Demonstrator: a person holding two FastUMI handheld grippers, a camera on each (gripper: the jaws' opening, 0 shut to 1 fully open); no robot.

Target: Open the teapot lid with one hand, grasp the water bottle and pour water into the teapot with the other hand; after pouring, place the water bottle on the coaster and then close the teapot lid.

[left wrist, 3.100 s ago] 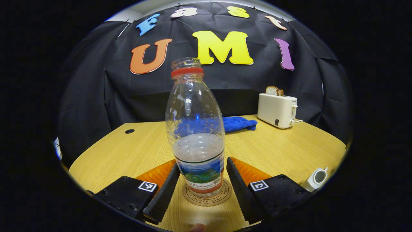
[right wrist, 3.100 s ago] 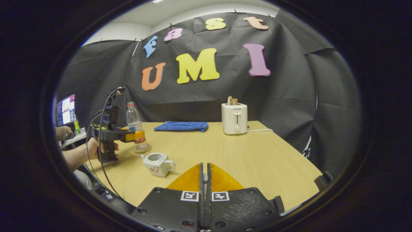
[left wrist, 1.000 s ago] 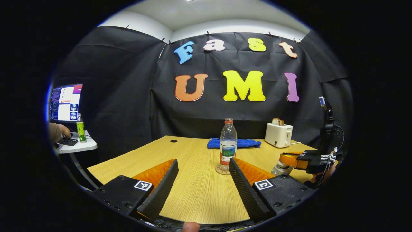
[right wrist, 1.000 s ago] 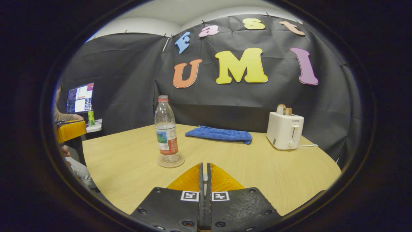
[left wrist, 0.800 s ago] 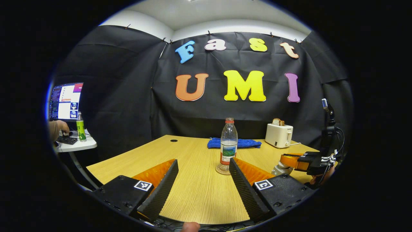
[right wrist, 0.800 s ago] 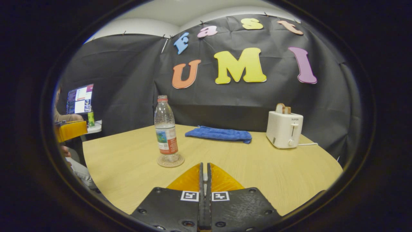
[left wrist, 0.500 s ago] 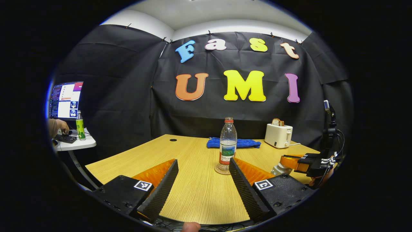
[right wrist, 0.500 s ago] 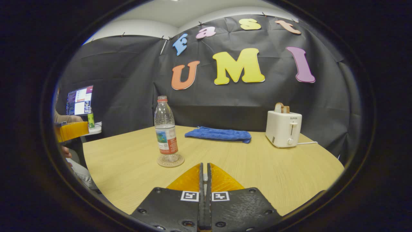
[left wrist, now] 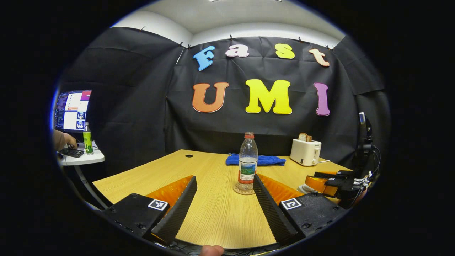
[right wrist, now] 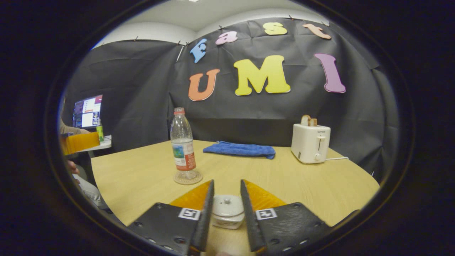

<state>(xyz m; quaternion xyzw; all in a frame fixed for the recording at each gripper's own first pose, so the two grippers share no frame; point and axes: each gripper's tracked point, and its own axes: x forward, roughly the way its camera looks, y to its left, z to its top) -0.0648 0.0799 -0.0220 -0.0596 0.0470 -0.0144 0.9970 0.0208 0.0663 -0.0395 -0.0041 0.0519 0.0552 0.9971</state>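
Note:
The clear water bottle [left wrist: 247, 160] with a red neck ring stands upright on the round coaster [left wrist: 243, 189] in the middle of the wooden table [left wrist: 213, 213]. My left gripper [left wrist: 224, 177] is open, well back from the bottle, with nothing between its fingers. In the right gripper view the bottle [right wrist: 183, 145] and coaster [right wrist: 187, 177] stand ahead to the left. My right gripper [right wrist: 226, 183] is open, with its fingers on either side of the white teapot lid [right wrist: 227, 203], which sits on the teapot [right wrist: 227, 221]. The right gripper [left wrist: 325, 179] also shows at the right of the left gripper view.
A white toaster [right wrist: 310, 143] holding bread and a blue cloth [right wrist: 239, 149] lie at the back of the table. Off the table's left side stands a small desk [left wrist: 80, 159] with a monitor, a green bottle and a person's hand on a keyboard.
My right gripper has gone from shut to open, and the lid now rests on the teapot between its fingers. The left gripper has pulled back from the bottle on the coaster.

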